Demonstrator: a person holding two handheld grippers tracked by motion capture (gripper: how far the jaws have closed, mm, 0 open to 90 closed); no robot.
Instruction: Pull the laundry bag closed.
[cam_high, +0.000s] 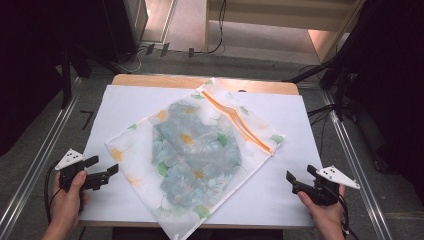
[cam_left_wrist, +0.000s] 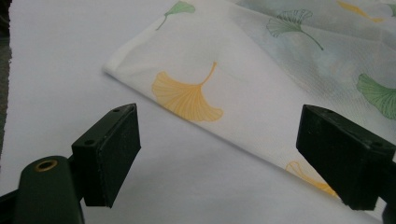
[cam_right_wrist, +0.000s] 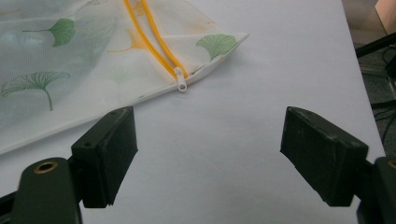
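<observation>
The mesh laundry bag (cam_high: 197, 150) lies flat and skewed across the middle of the white table cover (cam_high: 125, 107), a folded floral garment (cam_high: 197, 152) inside; it looks light, limp and thin, likely to sag and slide when lifted. Its corners or the hem by the orange zipper (cam_right_wrist: 154, 44) seem the best holds. The left gripper (cam_high: 107, 170) and right gripper (cam_high: 295, 180) rest either side, jaws spread, holding nothing.

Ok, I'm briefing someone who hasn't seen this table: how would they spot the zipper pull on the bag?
On the white table cover lies a sheer mesh bag printed with ginkgo leaves. Follow its orange zipper to the corner nearest the right claw. There sits the zipper pull, a small white tab, the only white piece on the orange line.
</observation>
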